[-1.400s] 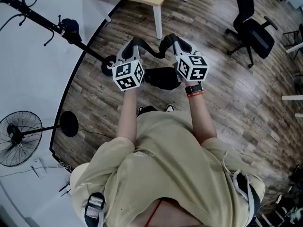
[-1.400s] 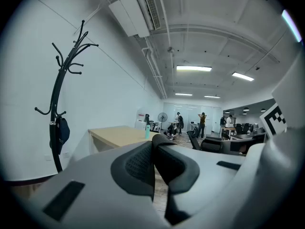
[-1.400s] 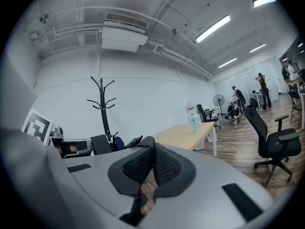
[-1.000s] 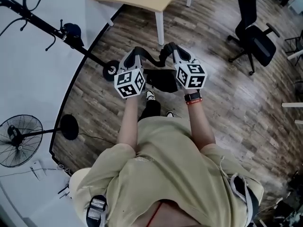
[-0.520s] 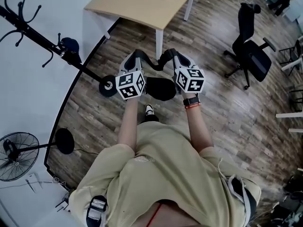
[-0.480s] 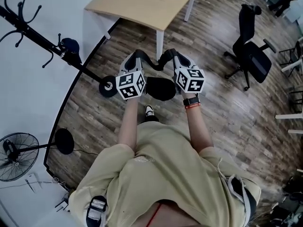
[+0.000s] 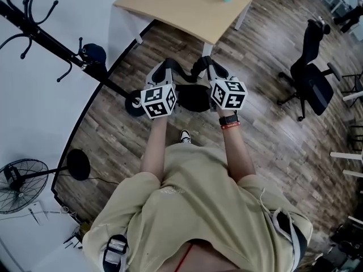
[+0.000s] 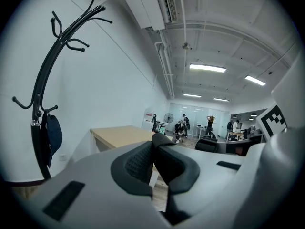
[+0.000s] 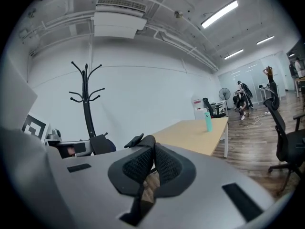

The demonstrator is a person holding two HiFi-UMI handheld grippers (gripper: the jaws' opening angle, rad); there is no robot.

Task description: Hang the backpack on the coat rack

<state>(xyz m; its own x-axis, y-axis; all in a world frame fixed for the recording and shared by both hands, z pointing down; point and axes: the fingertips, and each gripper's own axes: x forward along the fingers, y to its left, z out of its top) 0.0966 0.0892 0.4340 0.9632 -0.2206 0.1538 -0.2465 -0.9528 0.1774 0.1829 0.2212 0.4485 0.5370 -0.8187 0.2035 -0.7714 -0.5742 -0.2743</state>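
Progress is partial: the coat rack [image 7: 51,39] stands ahead on the left, and the backpack [image 7: 194,98] is not yet on a hook but dangles over the floor between both tools. The left gripper [image 8: 155,144] and right gripper [image 9: 153,151] each pinch its strap tight. Compared with earlier, the rack and the table [image 7: 187,4] sit nearer.

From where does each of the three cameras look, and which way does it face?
Head view: on the person's head, facing steeply down; shows shirt, forearms, left claw, right claw, backpack.
Left gripper view: rides the left claw, faces coat rack and table; shows its pads pinching a backpack strap.
Right gripper view: rides the right claw, faces table and teal bottle; pads likewise.
Shared: all three show coat rack and table.
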